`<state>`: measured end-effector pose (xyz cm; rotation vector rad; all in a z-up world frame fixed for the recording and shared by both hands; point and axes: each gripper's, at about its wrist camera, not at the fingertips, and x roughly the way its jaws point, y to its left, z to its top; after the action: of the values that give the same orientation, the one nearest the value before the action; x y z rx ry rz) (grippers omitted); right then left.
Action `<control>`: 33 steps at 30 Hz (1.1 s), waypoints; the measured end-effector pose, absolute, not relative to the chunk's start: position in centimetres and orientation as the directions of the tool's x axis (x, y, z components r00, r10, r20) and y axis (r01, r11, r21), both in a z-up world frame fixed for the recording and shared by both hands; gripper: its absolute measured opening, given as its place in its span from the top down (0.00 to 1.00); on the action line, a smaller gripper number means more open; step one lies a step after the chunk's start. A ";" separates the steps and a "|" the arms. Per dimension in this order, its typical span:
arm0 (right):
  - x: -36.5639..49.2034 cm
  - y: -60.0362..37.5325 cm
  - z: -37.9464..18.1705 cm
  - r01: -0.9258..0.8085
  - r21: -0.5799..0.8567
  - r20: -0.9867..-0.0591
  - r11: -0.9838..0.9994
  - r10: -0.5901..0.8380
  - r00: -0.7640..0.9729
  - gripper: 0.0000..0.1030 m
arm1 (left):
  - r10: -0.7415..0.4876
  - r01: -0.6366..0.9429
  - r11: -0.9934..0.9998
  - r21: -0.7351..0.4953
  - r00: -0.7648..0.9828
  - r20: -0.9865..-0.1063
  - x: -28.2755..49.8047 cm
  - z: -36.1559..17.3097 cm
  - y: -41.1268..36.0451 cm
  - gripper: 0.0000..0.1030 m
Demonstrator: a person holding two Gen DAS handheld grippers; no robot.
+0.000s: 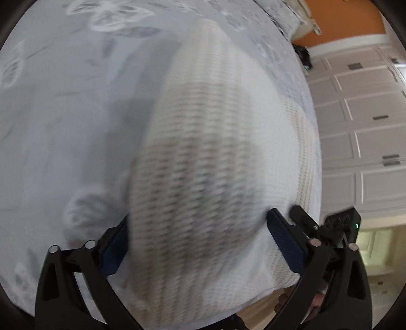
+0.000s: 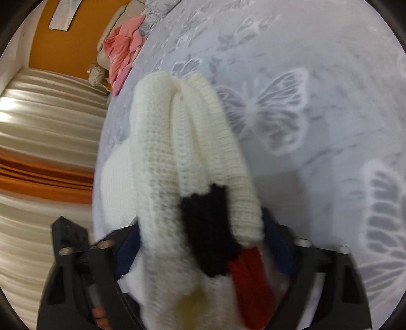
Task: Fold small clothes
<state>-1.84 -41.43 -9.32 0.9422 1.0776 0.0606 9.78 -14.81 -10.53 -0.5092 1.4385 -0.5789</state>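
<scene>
Pale grey bedding (image 2: pixel 317 50) printed with white butterflies filled most of both views, with an orange wall (image 1: pixel 350 22) and panelled white cupboard doors (image 1: pixel 365 142) beyond the bed's edge. On it lay a cream knitted garment (image 1: pixel 203 142), bunched and blurred. The left gripper (image 1: pixel 198 236) had its jaws spread wide with a thick fold of the knit filling the gap between its blue pads (image 1: pixel 284 241). The right gripper (image 2: pixel 200 243) was clamped on a gathered bundle of the same garment, where black and red knit patches showed. A pink cloth (image 2: pixel 121 48) lay heaped at the far edge near cream curtains (image 2: pixel 45 121).
</scene>
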 end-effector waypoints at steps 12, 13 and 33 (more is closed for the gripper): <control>-7.1 -38.3 -4.6 0.347 0.652 -0.733 0.674 0.441 0.518 0.52 | -0.686 0.102 0.721 -0.685 -0.033 -0.727 5.4 -5.8 -10.8 0.55; -7.4 -38.2 -6.4 0.389 0.614 -0.773 0.687 0.422 0.475 0.50 | -0.656 0.101 0.748 -0.656 -0.042 -0.754 5.1 -6.8 -10.7 0.54; -2.3 -38.4 -1.5 0.243 0.482 -0.768 0.842 0.273 0.580 0.80 | -0.451 0.297 0.875 -0.382 0.215 -0.866 7.9 -3.4 -13.7 0.23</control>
<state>-2.35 -38.43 -1.52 0.5937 0.9679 0.0188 7.91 -13.65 -3.40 -0.1441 1.2516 -0.5205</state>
